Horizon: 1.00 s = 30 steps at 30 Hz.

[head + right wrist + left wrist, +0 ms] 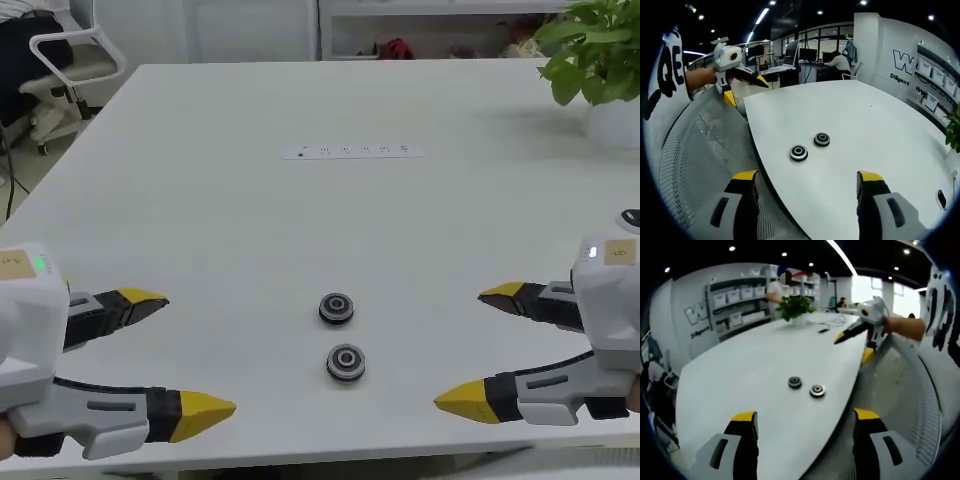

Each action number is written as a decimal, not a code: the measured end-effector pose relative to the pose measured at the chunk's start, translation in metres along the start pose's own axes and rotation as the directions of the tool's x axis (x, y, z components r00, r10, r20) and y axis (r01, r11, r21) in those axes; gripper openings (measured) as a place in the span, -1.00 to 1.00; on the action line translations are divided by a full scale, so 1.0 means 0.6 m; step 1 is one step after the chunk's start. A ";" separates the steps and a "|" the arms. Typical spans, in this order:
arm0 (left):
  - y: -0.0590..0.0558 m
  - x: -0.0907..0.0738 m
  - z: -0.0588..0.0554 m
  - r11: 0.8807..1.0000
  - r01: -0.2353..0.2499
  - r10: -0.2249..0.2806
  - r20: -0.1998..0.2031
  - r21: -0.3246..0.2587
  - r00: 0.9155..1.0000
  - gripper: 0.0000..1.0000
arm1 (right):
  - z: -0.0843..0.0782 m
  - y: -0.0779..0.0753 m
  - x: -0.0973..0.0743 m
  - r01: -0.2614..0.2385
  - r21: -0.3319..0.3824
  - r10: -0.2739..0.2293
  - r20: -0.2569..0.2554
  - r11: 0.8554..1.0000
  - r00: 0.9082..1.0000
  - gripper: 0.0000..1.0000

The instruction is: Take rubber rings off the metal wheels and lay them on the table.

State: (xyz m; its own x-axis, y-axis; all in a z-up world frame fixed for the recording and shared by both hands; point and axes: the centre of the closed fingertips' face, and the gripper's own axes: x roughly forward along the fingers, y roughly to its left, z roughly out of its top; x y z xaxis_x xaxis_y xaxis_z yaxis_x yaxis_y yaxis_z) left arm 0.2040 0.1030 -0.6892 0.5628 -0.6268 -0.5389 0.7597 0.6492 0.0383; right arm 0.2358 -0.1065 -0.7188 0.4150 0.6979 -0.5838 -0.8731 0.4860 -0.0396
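Near edge of bench [300,220]: we hold the left gripper [195,355] and the right gripper [460,348] low, one either side of the work. The left fingers [195,408] and right fingers [480,400] are spread wide and grip nothing. The yellow tips point inward at each other. We read this as a ready stance, each side leaving itself a clear line to a wheel.

Between the grippers, apart from both: the near wheel [345,363] lies flat on the bench. Just beyond it, close but not touching, lies the far wheel [336,309]. Flat lay keeps them from rolling.

Look of the wheels: small, round, with a pale metal face, a dark centre and a dark band around the rim. We take that band for the rubber ring, so neither ring is off yet. No loose ring lies on the bench.

Mid-bench: a flush socket strip [352,152], well apart from the wheels.

Far right corner: a potted plant [590,50]. Far left, off the bench: a chair [60,60].
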 end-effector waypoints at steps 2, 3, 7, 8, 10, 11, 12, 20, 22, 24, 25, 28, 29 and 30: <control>0.000 0.000 -0.001 1.000 0.000 0.000 -0.002 0.002 1.000 0.57 | 0.000 -0.001 0.000 0.000 0.001 0.000 0.001 1.000 1.000 0.53; 0.000 0.001 -0.001 1.000 0.000 0.000 -0.003 0.002 1.000 0.57 | -0.001 -0.001 0.000 -0.001 0.002 0.001 0.001 1.000 1.000 0.53; 0.000 0.000 -0.002 1.000 0.000 0.000 -0.003 0.000 1.000 0.57 | -0.003 -0.002 0.001 -0.001 0.001 0.001 -0.002 1.000 1.000 0.52; 0.000 0.000 -0.002 1.000 0.000 0.000 -0.004 0.000 1.000 0.57 | -0.003 -0.002 0.001 -0.002 0.002 0.002 -0.002 1.000 1.000 0.52; 0.002 0.000 -0.003 1.000 -0.002 0.002 -0.006 0.001 1.000 0.57 | -0.003 -0.002 0.001 -0.002 0.002 0.002 -0.001 1.000 1.000 0.52; 0.002 0.000 -0.003 1.000 -0.002 0.002 -0.006 0.001 1.000 0.56 | -0.003 -0.002 0.001 -0.002 0.001 0.002 -0.001 1.000 1.000 0.52; 0.003 0.000 -0.003 1.000 -0.002 0.002 -0.006 0.001 1.000 0.56 | -0.003 -0.003 0.001 -0.002 0.001 0.002 -0.001 1.000 1.000 0.52; 0.004 0.001 -0.002 1.000 0.001 -0.001 -0.010 0.003 1.000 0.54 | -0.002 -0.003 0.002 -0.003 0.002 0.003 0.000 1.000 1.000 0.51; 0.004 0.002 -0.003 1.000 0.001 -0.001 -0.011 0.003 1.000 0.54 | -0.001 -0.002 0.002 -0.004 0.002 0.004 0.001 1.000 1.000 0.51; 0.006 0.002 -0.003 1.000 -0.002 0.002 -0.013 0.004 1.000 0.54 | 0.000 -0.002 0.003 -0.006 0.003 0.006 0.001 1.000 1.000 0.51; 0.006 0.003 -0.003 1.000 -0.002 0.002 -0.013 0.005 1.000 0.54 | 0.001 -0.001 0.004 -0.007 0.002 0.007 0.001 1.000 1.000 0.51; 0.006 0.003 -0.002 1.000 0.001 -0.001 -0.013 0.006 1.000 0.54 | 0.004 0.001 0.005 -0.010 -0.004 0.010 0.000 1.000 1.000 0.50; 0.006 0.003 -0.002 1.000 0.002 -0.002 -0.014 0.008 1.000 0.54 | 0.005 0.001 0.004 -0.011 -0.006 0.011 0.000 1.000 1.000 0.50; 0.007 0.002 -0.001 1.000 0.002 -0.002 -0.015 0.009 1.000 0.54 | 0.005 0.000 0.003 -0.011 -0.006 0.011 0.001 1.000 1.000 0.50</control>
State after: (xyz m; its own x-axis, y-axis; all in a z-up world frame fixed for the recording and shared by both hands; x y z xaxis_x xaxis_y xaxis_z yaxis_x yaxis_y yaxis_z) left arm 0.2077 0.1052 -0.6905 0.5563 -0.6215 -0.5516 0.7639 0.6438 0.0450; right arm 0.2376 -0.1036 -0.7175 0.4060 0.7036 -0.5832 -0.8790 0.4752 -0.0387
